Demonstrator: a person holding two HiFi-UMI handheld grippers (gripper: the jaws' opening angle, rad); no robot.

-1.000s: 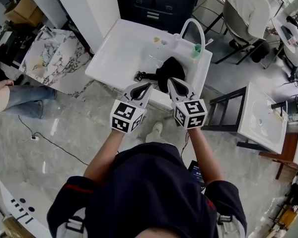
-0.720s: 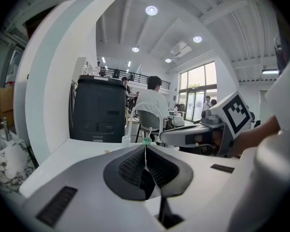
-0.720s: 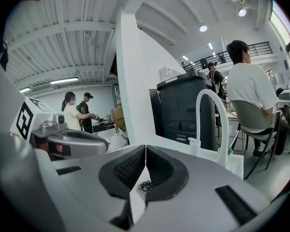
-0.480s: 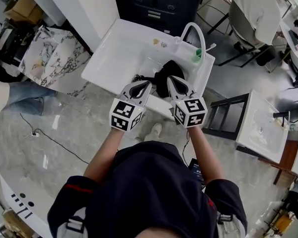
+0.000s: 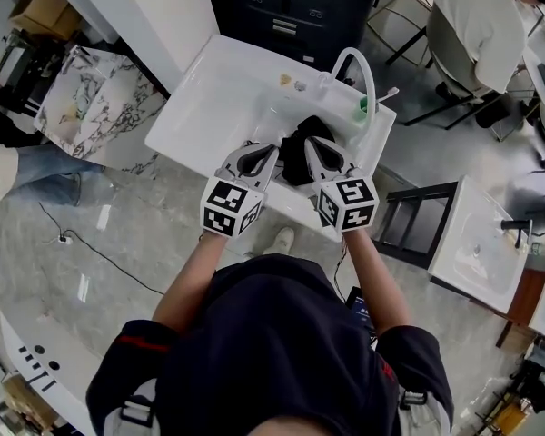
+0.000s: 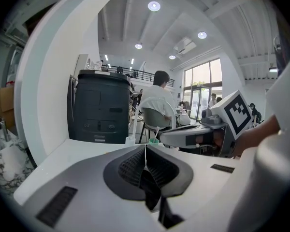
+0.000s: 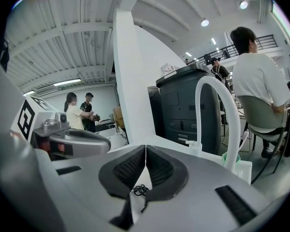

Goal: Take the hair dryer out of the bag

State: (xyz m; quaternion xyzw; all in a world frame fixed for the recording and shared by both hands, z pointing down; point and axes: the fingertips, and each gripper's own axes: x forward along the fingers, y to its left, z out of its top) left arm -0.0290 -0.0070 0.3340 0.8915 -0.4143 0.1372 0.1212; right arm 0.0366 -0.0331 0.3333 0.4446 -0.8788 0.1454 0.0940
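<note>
Both pairs hover closed and empty: the left tongs and the right tongs have their pads pressed together with nothing between them. The black bag lies just ahead of their tips, between the two, on the white washbasin surface. The hair dryer itself does not show and is presumably inside, with its black cord coiled under the right pair. The likely slip: pinching only fabric, so bag and dryer lift together, or the cord snagging on the arched tap beyond. Counted: two tongs, one bag, one cord, one tap, one green cup
</note>
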